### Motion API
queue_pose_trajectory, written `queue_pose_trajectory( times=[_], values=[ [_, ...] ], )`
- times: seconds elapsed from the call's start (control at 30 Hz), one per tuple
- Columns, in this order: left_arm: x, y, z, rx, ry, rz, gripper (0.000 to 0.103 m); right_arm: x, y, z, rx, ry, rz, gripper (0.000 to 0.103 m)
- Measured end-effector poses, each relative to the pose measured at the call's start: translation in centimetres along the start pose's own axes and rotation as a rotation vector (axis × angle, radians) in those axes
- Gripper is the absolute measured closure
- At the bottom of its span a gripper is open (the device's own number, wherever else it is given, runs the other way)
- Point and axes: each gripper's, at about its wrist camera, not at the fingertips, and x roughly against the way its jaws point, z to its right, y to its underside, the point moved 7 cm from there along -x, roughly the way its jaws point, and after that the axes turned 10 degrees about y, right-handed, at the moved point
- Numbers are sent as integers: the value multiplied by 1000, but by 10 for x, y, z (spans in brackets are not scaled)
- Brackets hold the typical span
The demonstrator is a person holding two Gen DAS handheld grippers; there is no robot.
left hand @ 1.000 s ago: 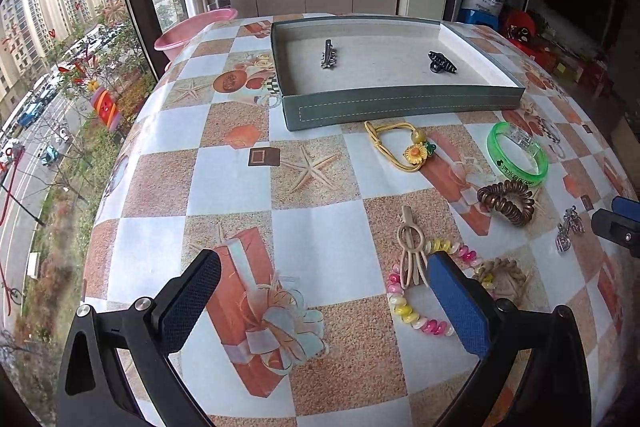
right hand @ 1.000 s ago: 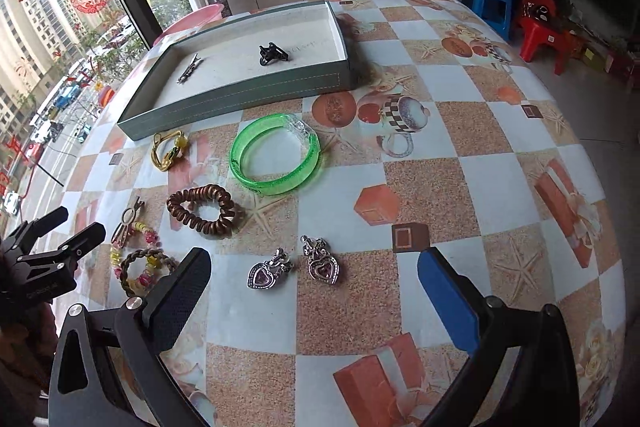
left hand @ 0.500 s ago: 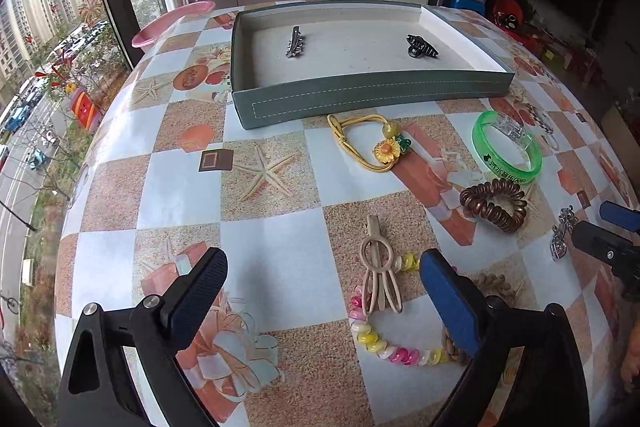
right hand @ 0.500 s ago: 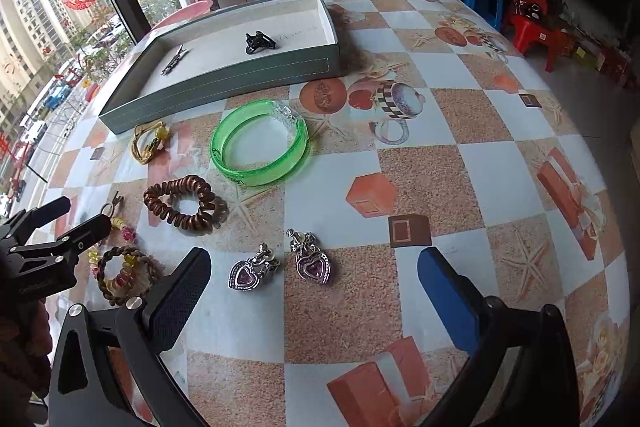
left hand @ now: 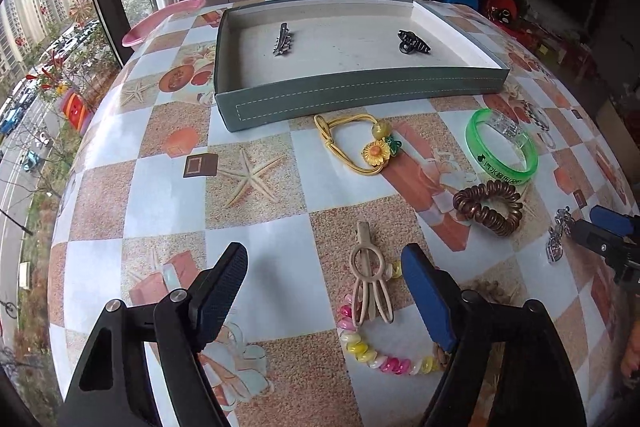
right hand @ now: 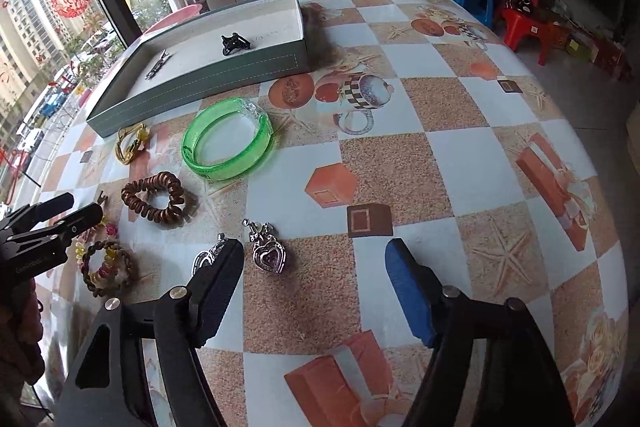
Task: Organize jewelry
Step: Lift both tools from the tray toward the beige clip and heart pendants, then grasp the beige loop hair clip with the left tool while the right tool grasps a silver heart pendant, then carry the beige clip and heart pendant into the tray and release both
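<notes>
Left claw (left hand: pixel 324 291): jaws closing but spread wide, with nothing pinched. The beige hair clip (left hand: pixel 370 277) lies on the surface between the two pads without touching either. The blue pad (left hand: pixel 426 297) stands just beside the pastel bead bracelet (left hand: pixel 384 355), on which the clip's prongs rest.

Right claw (right hand: pixel 316 283): jaws closing, spread wide, nothing gripped. One heart earring (right hand: pixel 270 251) lies on the surface between the pads, nearer the black pad (right hand: pixel 218 291). The second heart earring (right hand: pixel 204 259) is partly hidden behind that black pad; contact cannot be determined.

Items, largest first:

1. Surface (right hand: pixel 440 155), covered with a checked cloth printed with starfish and gift boxes.
2. Grey-green tray (left hand: pixel 360 95), at the far edge of the surface. It contains a silver hair clip (left hand: pixel 282 41) toward its left end and a black claw clip (left hand: pixel 412 43) toward its right end, well apart.
3. Pink dish (left hand: pixel 160 21), at the far left corner of the surface, beside the tray.
4. Green bangle (right hand: pixel 226 147), near the tray's front wall.
5. Yellow hair tie (left hand: pixel 356 143) with a flower charm, just in front of the tray's front wall.
6. Brown spiral hair tie (right hand: pixel 154 201), nearer than the bangle.
7. Braided bead bracelet (right hand: pixel 106 269), at the near left, close to the left claw's arm in the right wrist view.
</notes>
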Motion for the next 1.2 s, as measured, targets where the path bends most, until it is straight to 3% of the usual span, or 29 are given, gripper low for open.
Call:
queue_pose_trajectory(
  times=[0.1, 0.27, 0.33, 0.4, 0.47, 0.6, 0.83, 1.2],
  values=[
    [1, 0, 3, -22, -4, 3, 15, -1, 1, -8, 56, 29, 25, 33],
    [2, 0, 11, -38, 41, -3, 35, -3, 1, -28, 151, 66, 49, 39],
    [3, 1, 17, -50, 78, -3, 56, -2, 0, -33, 167, 64, 55, 49],
    [3, 1, 22, -63, 100, -4, 71, -1, -1, -36, 168, 62, 52, 62],
    [5, 0, 23, -70, 93, 7, 71, 1, -1, -37, 169, 65, 51, 84],
    [16, -1, 20, -35, 132, 39, 71, 3, 2, -32, 133, 43, 42, 84],
    [47, -13, 20, -42, 128, 108, 71, 17, -4, -21, 38, -35, 45, 84],
    [110, -70, 29, -37, 154, 244, 71, 63, -59, -21, 3, -117, 131, 84]
  ],
)
